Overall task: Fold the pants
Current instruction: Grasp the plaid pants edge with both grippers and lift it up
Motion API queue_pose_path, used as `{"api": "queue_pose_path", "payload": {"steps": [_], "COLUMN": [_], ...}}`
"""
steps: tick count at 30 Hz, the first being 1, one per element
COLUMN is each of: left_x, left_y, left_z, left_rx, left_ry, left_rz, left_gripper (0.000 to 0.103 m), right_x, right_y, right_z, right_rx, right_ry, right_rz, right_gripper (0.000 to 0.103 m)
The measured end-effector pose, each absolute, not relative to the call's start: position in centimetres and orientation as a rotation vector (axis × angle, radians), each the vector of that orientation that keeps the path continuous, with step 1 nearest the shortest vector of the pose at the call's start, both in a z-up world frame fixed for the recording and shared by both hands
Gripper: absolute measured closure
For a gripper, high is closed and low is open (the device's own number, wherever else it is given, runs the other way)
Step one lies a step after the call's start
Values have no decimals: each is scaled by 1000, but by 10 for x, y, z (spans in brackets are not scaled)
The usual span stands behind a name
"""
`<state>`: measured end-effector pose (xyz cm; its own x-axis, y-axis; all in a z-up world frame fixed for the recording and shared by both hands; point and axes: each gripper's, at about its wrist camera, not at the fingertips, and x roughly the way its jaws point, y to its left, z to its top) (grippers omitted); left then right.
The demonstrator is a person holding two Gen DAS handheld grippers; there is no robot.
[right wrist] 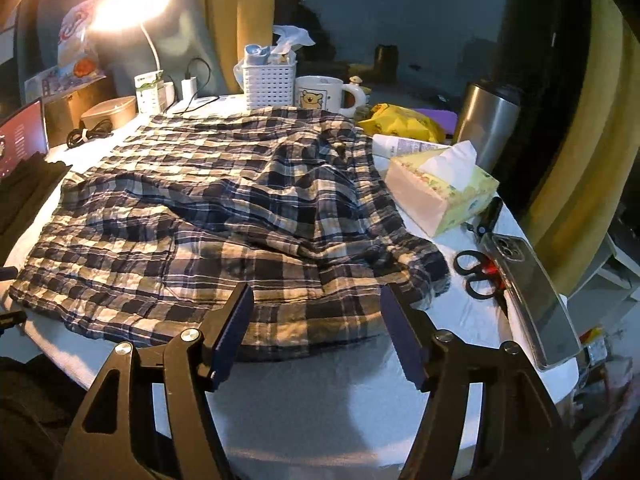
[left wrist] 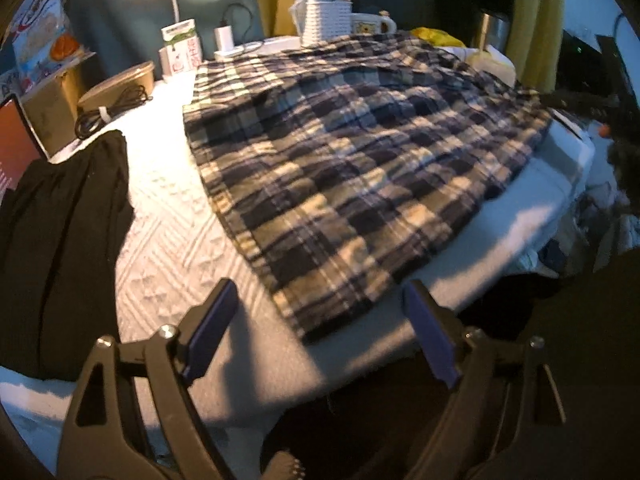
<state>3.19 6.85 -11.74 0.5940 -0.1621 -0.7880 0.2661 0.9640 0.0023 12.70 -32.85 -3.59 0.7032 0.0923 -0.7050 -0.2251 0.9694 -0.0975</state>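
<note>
A: Where are the plaid pants (right wrist: pixel 224 216)?
B: Flat on the bench (right wrist: pixel 320 392), long axis sideways, just ahead of both tools.
A: Tools?
B: Left tool (left wrist: pixel 320 336) and right tool (right wrist: pixel 316 328) gape, empty (right one nearer the hem).

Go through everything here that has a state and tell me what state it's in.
plaid pants: spread on the table, rumpled, partly folded
left gripper: open, empty
right gripper: open, empty
desk lamp: on
tissue box: open, tissue sticking out
scissors: closed
</note>
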Motion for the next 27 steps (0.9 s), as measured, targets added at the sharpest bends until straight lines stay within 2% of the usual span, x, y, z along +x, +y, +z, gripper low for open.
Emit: {"api": "queue_pose_path", "payload": {"steps": [6,8,9,10,11,13,18,27], "left_x": [45,45,44,43,42,40,33,33], "left_y": [65,65,65,67,68,74,88,92], "left_z": [-120,-120,-119,-117,-115,-114,-110,-91], "left_rx": [119,117,112,106,89,41,-76,-91], "left_ry": [855,839,829,823,831,844,874,833], "left_rz": [-253,-265,-273,-273,-277,-295,-330,-325], "left_gripper": [18,23,41,70,80,90,93,93], "right_x": [130,130,129,129,127,124,125,145], "right_y": [-339,-343,-345,-347,-349,-353,-368,-370], "right_z": [-43,-46,-48,-48,-48,-44,-44,-71], "right_rx": [-163,-159,-158,-160,-165,-174,-221,-374], "right_ry": [789,797,799,800,797,777,766,781], "right_rz": [157,149,146,143,140,150,100,55], "right_gripper": [34,34,34,34,34,34,34,34]}}
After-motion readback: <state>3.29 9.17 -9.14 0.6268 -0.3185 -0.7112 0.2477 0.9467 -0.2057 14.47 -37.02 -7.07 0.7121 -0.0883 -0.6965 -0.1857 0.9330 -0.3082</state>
